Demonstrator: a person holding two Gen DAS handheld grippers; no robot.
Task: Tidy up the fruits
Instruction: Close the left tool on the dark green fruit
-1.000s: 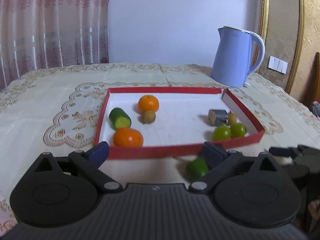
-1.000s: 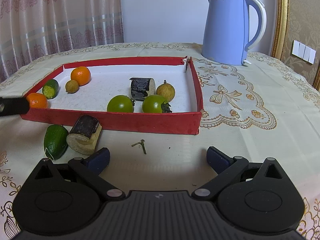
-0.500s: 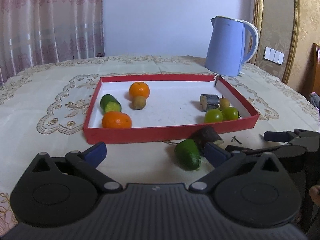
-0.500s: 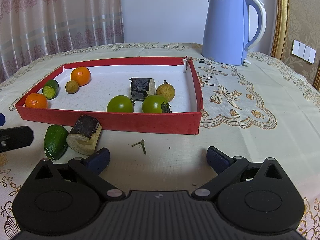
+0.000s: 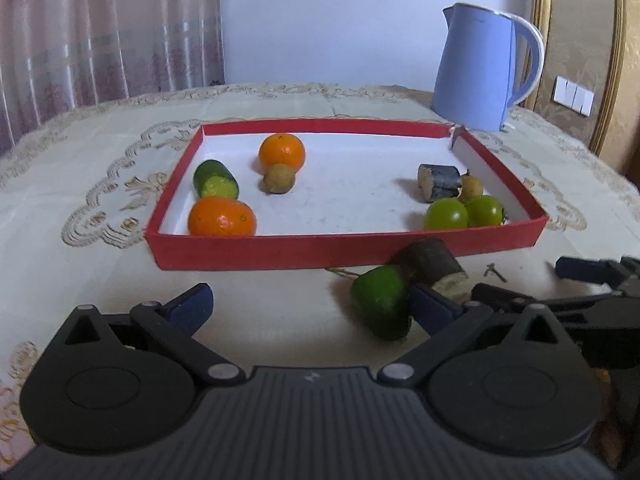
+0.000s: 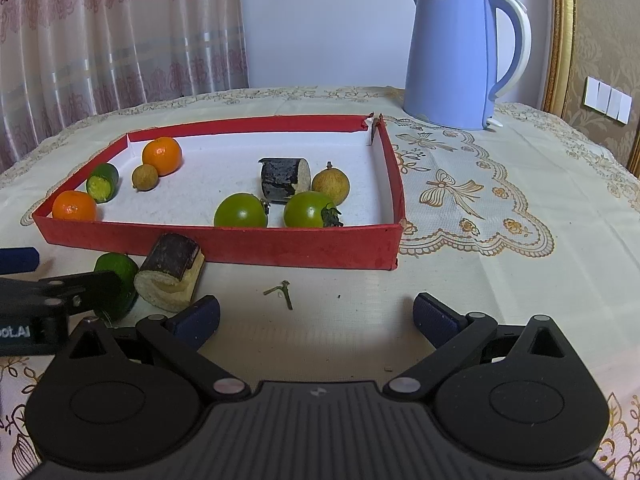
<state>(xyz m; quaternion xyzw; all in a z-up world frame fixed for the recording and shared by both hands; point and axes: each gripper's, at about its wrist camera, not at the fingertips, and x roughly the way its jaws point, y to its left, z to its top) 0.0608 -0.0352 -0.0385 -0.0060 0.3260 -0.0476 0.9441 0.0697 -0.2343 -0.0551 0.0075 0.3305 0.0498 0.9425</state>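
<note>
A red tray [image 5: 344, 249] [image 6: 280, 246] holds two oranges [image 5: 281, 151] [image 5: 222, 217], a cucumber piece [image 5: 215, 179], two brown longans [image 5: 277, 178] [image 6: 330, 182], a dark cut piece [image 6: 285, 180] and two green tomatoes [image 6: 241, 211] [image 6: 308, 210]. On the cloth in front lie a green cucumber piece [image 5: 382, 304] [image 6: 118, 276] and a dark-skinned cut piece [image 5: 432, 266] [image 6: 170, 273]. My left gripper [image 5: 310, 306] is open, its right finger beside the green piece. My right gripper [image 6: 316, 314] is open and empty, to the right of both pieces.
A blue electric kettle [image 5: 486, 74] [image 6: 460, 56] stands behind the tray's right corner. A small green stem [image 6: 280, 291] lies on the lace tablecloth in front of the tray. Curtains hang behind the table at left.
My left gripper has pulled back from the tray and shifted, so the two loose pieces now sit by its right finger. The right gripper has stayed still.
</note>
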